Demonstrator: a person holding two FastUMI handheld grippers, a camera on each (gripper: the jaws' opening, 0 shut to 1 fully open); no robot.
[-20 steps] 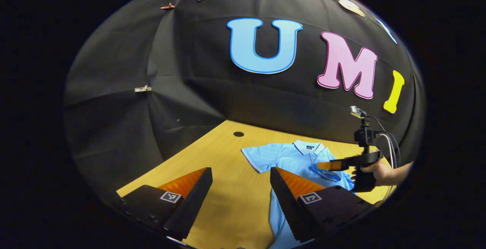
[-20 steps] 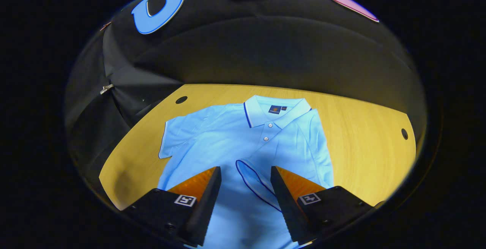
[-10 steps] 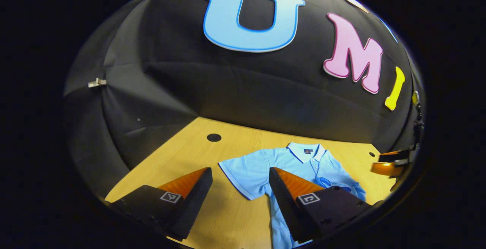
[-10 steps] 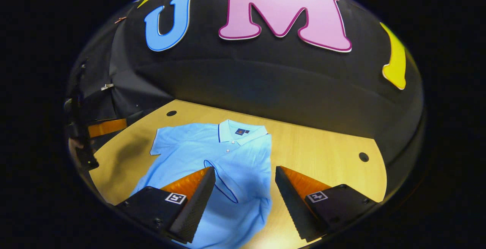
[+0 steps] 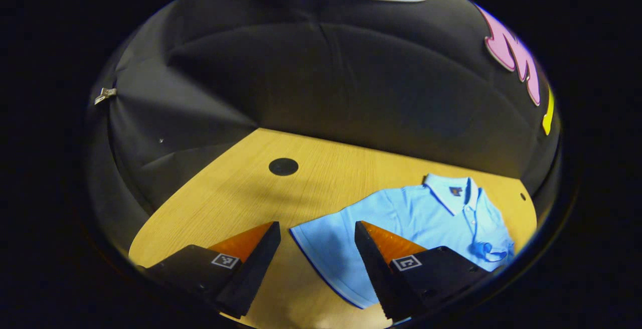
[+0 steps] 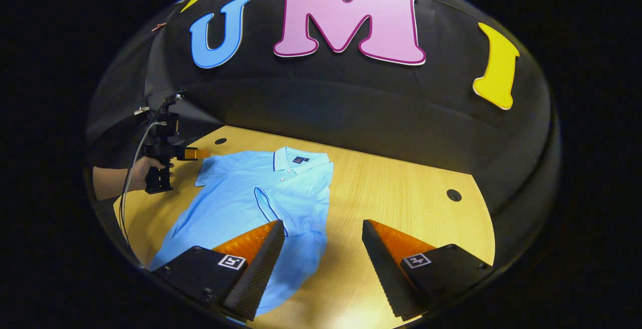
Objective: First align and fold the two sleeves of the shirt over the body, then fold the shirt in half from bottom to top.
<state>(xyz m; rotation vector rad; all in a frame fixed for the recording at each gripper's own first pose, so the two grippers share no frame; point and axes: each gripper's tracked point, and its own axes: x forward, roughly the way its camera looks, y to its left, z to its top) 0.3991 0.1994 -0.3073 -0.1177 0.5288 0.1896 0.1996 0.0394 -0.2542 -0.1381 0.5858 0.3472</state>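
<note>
A light blue polo shirt [image 6: 241,203] lies flat, front up, on the wooden tabletop [image 6: 401,193]. It has dark piping on the collar [image 6: 300,159] and cuffs. Its left sleeve [image 5: 331,254] is spread out sideways; the right sleeve [image 6: 268,206] is already folded over the chest. The shirt's long axis runs from hem near the viewer to collar toward the booth wall. The left tool [image 5: 316,259] is released, fingers straddling the spread sleeve's cuff. The right tool [image 6: 323,264] is released, empty, over the shirt's right edge.

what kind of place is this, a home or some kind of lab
Likely a staged recording booth, not a home: black cloth wall all round, a bare wooden table with one shirt laid out, and a hand-held left gripper trailing a cable.
</note>
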